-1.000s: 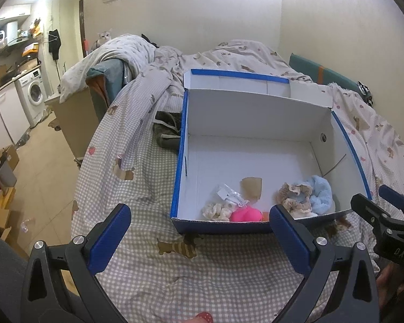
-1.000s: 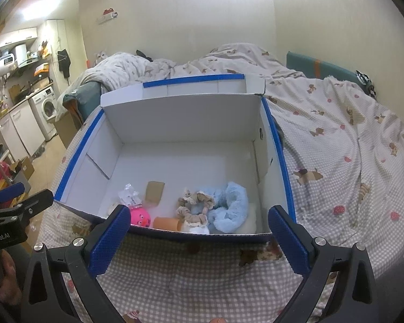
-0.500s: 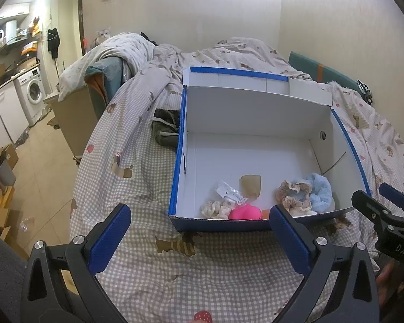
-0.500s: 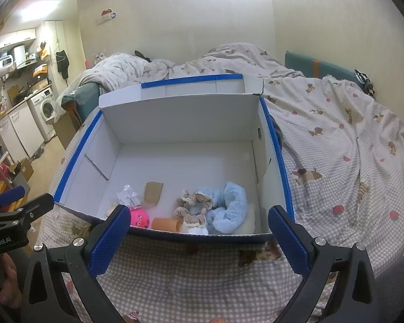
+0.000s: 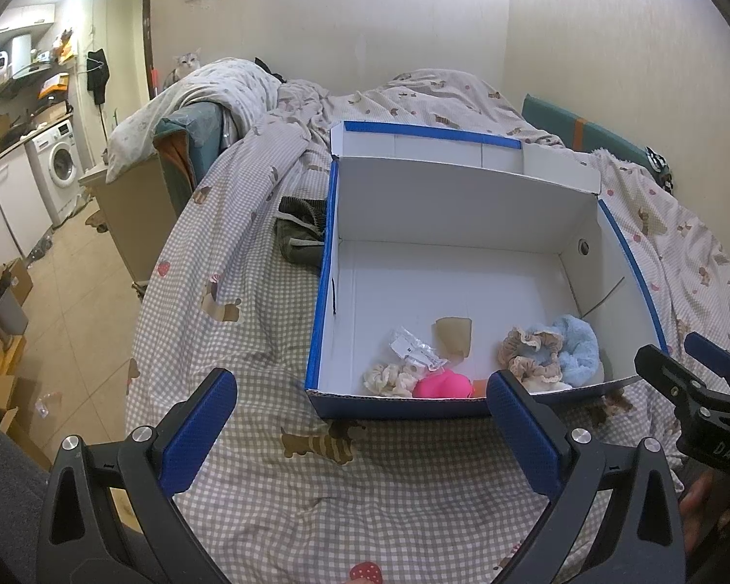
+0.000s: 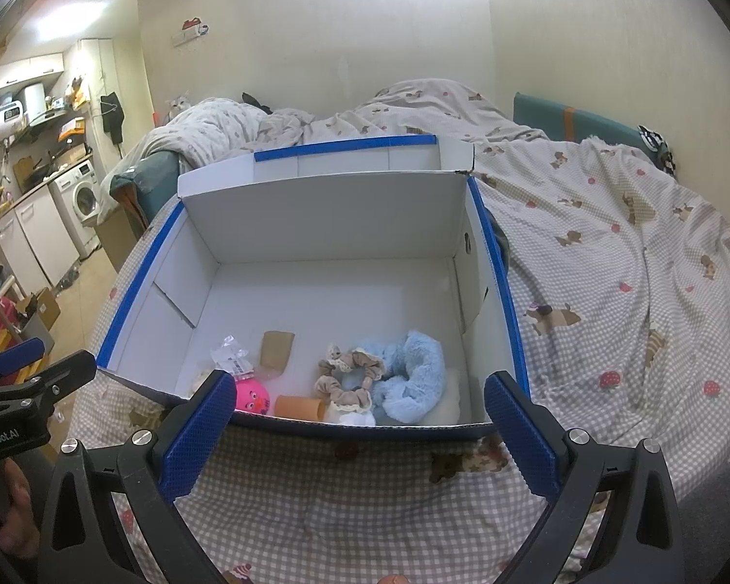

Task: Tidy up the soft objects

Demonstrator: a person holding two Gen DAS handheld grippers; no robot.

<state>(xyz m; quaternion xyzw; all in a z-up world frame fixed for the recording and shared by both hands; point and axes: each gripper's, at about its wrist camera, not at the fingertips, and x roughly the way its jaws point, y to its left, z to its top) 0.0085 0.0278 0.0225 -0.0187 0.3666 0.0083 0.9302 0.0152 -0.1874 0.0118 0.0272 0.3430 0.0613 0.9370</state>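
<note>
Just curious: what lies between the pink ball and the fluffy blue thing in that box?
In the right wrist view, an orange cup on its side and a beige scrunchie lie between pink ball and blue scrunchie.

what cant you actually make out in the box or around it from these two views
- Cream scrunchie: in the right wrist view, mostly hidden behind the box's near wall.
- Orange item: in the left wrist view, nearly all hidden by the left gripper's right finger.
- Clear packet: print too small to read in either view.
- Dark cloth beside the box: partly hidden behind the box's left wall; what it is stays unclear.
</note>
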